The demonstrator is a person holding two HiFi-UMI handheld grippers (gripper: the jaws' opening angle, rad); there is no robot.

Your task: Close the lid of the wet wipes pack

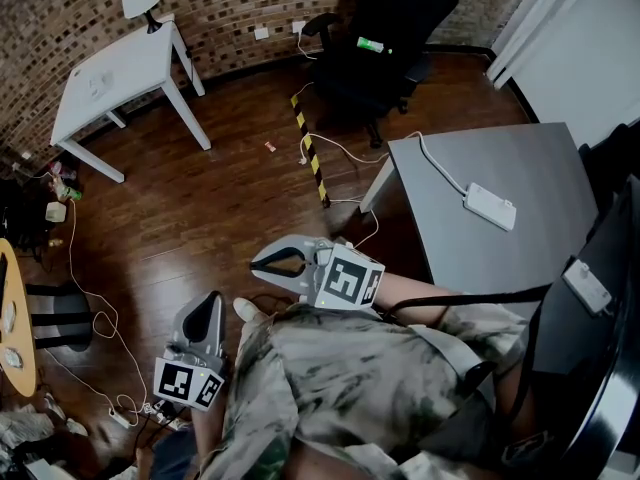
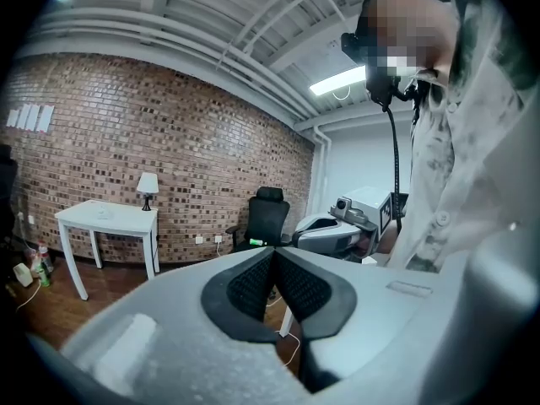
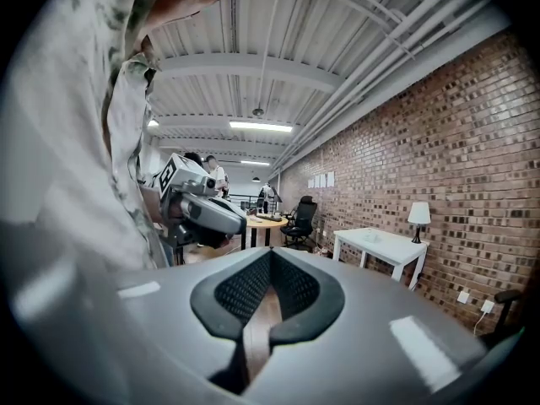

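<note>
Both grippers are empty with their jaws together: the left gripper (image 2: 274, 252) shows its ribbed pads meeting at the tips, and so does the right gripper (image 3: 270, 254). Both are held close to the person's body, above the wood floor (image 1: 215, 183).

No view shows a wet wipes pack that I can identify. A flat white thing (image 1: 490, 206) with a cable lies on the grey table (image 1: 520, 168) and looks more like a power block. A small green thing (image 1: 370, 44) on the black office chair (image 1: 385, 38) is too small to tell.

Such a pack is probably light and soft, so it would slide or buckle under a push. One gripper should steady its side while the other presses the stiff lid's free edge.
</note>
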